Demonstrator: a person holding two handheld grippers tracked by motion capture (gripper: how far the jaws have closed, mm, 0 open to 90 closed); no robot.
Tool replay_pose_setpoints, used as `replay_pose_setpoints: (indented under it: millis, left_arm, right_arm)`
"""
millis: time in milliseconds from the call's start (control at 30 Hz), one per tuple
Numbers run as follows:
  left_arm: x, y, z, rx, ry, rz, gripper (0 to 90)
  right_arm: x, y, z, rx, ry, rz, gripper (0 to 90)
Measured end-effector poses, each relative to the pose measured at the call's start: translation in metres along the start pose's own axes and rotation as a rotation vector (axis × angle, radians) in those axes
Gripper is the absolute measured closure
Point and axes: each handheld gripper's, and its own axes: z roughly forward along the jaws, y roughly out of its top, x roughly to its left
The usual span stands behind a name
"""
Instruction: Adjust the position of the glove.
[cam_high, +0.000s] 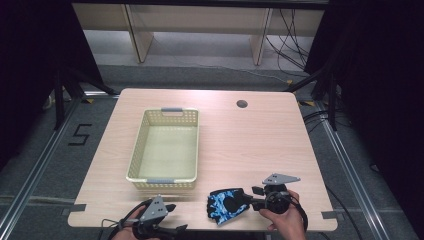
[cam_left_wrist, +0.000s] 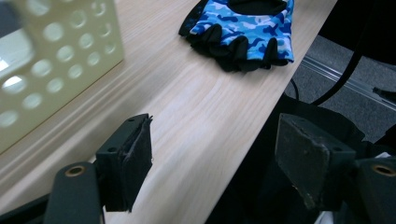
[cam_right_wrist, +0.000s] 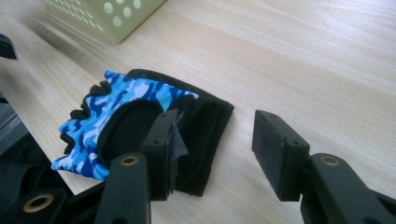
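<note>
A fingerless glove (cam_high: 227, 204) in blue camouflage with a black cuff lies flat near the table's front edge. It shows far ahead in the left gripper view (cam_left_wrist: 243, 28) and close up in the right gripper view (cam_right_wrist: 121, 121). My right gripper (cam_high: 252, 197) (cam_right_wrist: 215, 140) is open just right of the glove; one jaw hangs over the black cuff, the other over bare wood, and neither pad presses on it. My left gripper (cam_high: 175, 217) (cam_left_wrist: 212, 158) is open at the front edge, left of the glove, with nothing between its jaws.
A pale yellow perforated basket (cam_high: 135, 150) (cam_left_wrist: 56, 56) (cam_right_wrist: 112, 14) stands empty left of centre on the wooden table (cam_high: 250, 145). A round cable hole (cam_high: 242, 104) sits near the far edge. Beyond the front edge, cables and dark floor show.
</note>
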Motion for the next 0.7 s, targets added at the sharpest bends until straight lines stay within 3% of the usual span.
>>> replay_pose_setpoints:
  millis: [100,133,233,267,367,400,433,467,500,567,633,667,700]
  left_arm:
    - [-0.001,0.005,0.007,0.003,-0.008,0.015,27.7]
    - [-0.003,0.009,0.012,0.001,-0.015,0.012,27.7]
    - [-0.008,0.018,0.023,-0.002,-0.021,0.016,27.6]
    - [-0.006,0.022,0.029,0.034,-0.016,0.054,27.5]
    - [-0.007,0.025,0.035,0.032,-0.026,0.048,27.8]
    - [-0.007,0.028,0.039,0.036,-0.025,0.054,28.0]
    - [-0.007,0.028,0.039,0.036,-0.025,0.054,28.2]
    - [-0.008,0.029,0.042,0.029,-0.023,0.051,28.9]
    - [-0.007,0.030,0.043,0.043,-0.022,0.075,28.9]
    - [-0.008,0.032,0.046,0.041,-0.030,0.073,30.0]
    - [-0.010,0.034,0.050,0.027,-0.032,0.061,30.3]
    - [-0.009,0.035,0.052,0.041,-0.037,0.090,30.3]
    - [-0.010,0.035,0.054,0.051,-0.036,0.077,30.5]
  right_arm:
    - [0.001,0.000,0.001,0.001,0.012,0.011,52.4]
    - [0.002,0.001,0.003,0.013,0.035,0.020,52.4]
    - [0.003,0.002,0.008,0.017,0.020,0.021,49.0]
    - [0.004,0.003,0.009,0.030,0.027,0.039,48.3]
    - [0.004,0.003,0.013,0.020,0.031,0.032,48.2]
    - [0.004,0.003,0.015,0.041,0.030,0.033,48.9]
    - [0.004,0.002,0.020,0.008,0.035,0.045,49.5]
    - [0.003,0.002,0.019,0.052,0.024,0.034,50.6]
    - [0.003,0.002,0.019,0.052,0.024,0.034,50.6]
    - [0.003,-0.001,0.022,0.029,0.025,0.055,51.8]
    - [0.001,-0.001,0.021,0.049,0.027,0.054,52.0]
    - [0.001,-0.001,0.022,0.048,0.029,0.059,52.4]
    - [0.001,-0.002,0.022,0.061,0.033,0.056,53.0]
